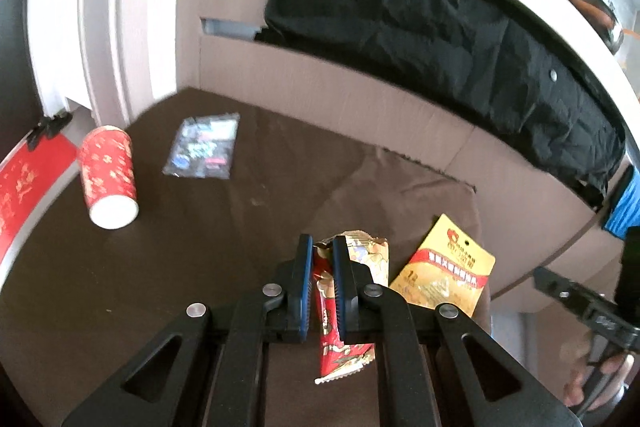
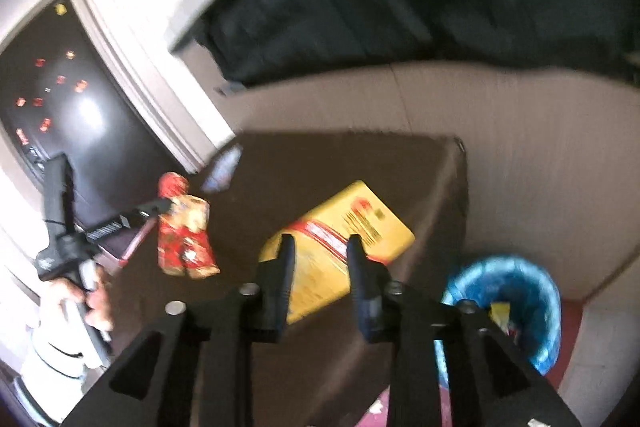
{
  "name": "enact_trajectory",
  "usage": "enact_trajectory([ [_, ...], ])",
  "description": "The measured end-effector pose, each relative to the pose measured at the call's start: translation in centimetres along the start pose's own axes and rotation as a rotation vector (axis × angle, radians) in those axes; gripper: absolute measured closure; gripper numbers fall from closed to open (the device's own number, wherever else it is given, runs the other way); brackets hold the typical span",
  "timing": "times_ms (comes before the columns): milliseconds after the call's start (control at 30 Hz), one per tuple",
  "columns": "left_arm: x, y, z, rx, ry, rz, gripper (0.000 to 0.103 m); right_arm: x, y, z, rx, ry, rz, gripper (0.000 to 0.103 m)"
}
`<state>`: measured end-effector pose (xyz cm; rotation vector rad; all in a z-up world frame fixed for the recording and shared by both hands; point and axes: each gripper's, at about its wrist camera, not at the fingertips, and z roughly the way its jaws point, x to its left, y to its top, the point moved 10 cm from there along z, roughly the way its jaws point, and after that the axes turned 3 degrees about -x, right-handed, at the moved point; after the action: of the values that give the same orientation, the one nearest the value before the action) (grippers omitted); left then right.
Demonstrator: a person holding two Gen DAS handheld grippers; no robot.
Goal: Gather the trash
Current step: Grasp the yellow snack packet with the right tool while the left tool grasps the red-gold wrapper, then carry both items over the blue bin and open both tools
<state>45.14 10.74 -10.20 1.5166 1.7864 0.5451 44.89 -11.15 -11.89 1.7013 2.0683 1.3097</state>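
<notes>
My left gripper [image 1: 322,245] is shut on a red and gold snack wrapper [image 1: 334,331] and holds it above the brown table [image 1: 200,247]. The wrapper also shows in the right wrist view [image 2: 186,231], hanging from the left gripper [image 2: 162,205]. A yellow packet [image 1: 444,269] lies on the table to its right. My right gripper [image 2: 320,247] is open and empty, hovering over the yellow packet [image 2: 340,239]. A red paper cup [image 1: 108,173] lies on its side at the left, with a dark clear-plastic wrapper [image 1: 204,147] beside it.
A bin with a blue liner [image 2: 516,307] stands on the floor right of the table and holds some trash. Cardboard panels [image 1: 320,91] and a black jacket [image 1: 420,27] lie behind the table. A white cabinet [image 1: 104,7] is at the left.
</notes>
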Motion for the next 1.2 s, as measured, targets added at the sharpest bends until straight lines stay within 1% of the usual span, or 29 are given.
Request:
enact_trajectory([
  [100, -0.7, -1.0, 1.5, 0.030, -0.026, 0.001, 0.093, -1.8, -1.3, 2.1, 0.041, -0.036, 0.023, 0.076],
  [200, -1.1, -1.5, 2.6, 0.045, -0.034, 0.012, 0.093, -3.9, -1.7, 4.0, 0.049, -0.056, 0.069, 0.076],
  [267, -1.0, -1.6, 3.2, 0.052, -0.035, 0.015, 0.093, -5.0, -1.9, 5.1, 0.055, -0.043, 0.118, 0.076],
  [367, -0.7, -1.6, 3.9, 0.060, -0.030, 0.027, 0.093, -5.7, -1.7, 6.5, 0.049, 0.013, 0.190, 0.076],
  [433, -0.6, -1.7, 4.3, 0.067, -0.032, 0.026, 0.093, -4.8, -0.9, 6.7, 0.011, 0.055, 0.182, 0.076],
  [500, -0.4, -1.8, 4.6, 0.072, -0.031, 0.025, 0.093, -3.4, -0.5, 7.1, 0.003, 0.097, 0.150, 0.076],
  [567, -0.3, -1.8, 4.8, 0.076, -0.035, 0.017, 0.093, -1.6, -0.4, 8.1, 0.038, 0.137, 0.117, 0.076],
  [633, -0.2, -1.9, 5.0, 0.079, -0.041, 0.008, 0.093, 0.0, -0.7, 9.5, 0.083, 0.153, 0.087, 0.076],
  [667, -0.2, -1.9, 4.9, 0.078, -0.043, 0.008, 0.093, 0.6, -0.8, 9.9, 0.096, 0.163, 0.082, 0.078],
  [700, -0.2, -1.9, 4.8, 0.076, -0.046, 0.010, 0.093, 1.3, -0.9, 10.4, 0.105, 0.172, 0.079, 0.089],
  [733, -0.3, -1.9, 4.6, 0.074, -0.051, 0.012, 0.093, 1.9, -0.8, 10.6, 0.103, 0.166, 0.064, 0.097],
  [833, -0.7, -1.3, 3.6, 0.052, -0.052, 0.033, 0.093, 3.6, -0.2, 10.1, 0.071, 0.096, -0.046, 0.100],
  [900, -1.0, -0.7, 2.6, 0.028, -0.045, 0.057, 0.094, 4.3, 0.6, 8.9, 0.044, 0.089, -0.060, 0.101],
  [1000, -1.9, 0.5, 0.7, -0.006, -0.055, 0.068, 0.094, 4.1, 2.1, 6.7, -0.007, 0.048, -0.066, 0.102],
  [1067, -2.7, 1.4, -0.5, -0.032, -0.058, 0.080, 0.094, 3.9, 3.4, 4.6, -0.055, 0.018, -0.071, 0.102],
  [1200, -5.8, 2.9, -3.2, -0.085, -0.084, 0.118, 0.094, 3.3, 5.1, 0.5, -0.115, -0.031, -0.088, 0.102],
])
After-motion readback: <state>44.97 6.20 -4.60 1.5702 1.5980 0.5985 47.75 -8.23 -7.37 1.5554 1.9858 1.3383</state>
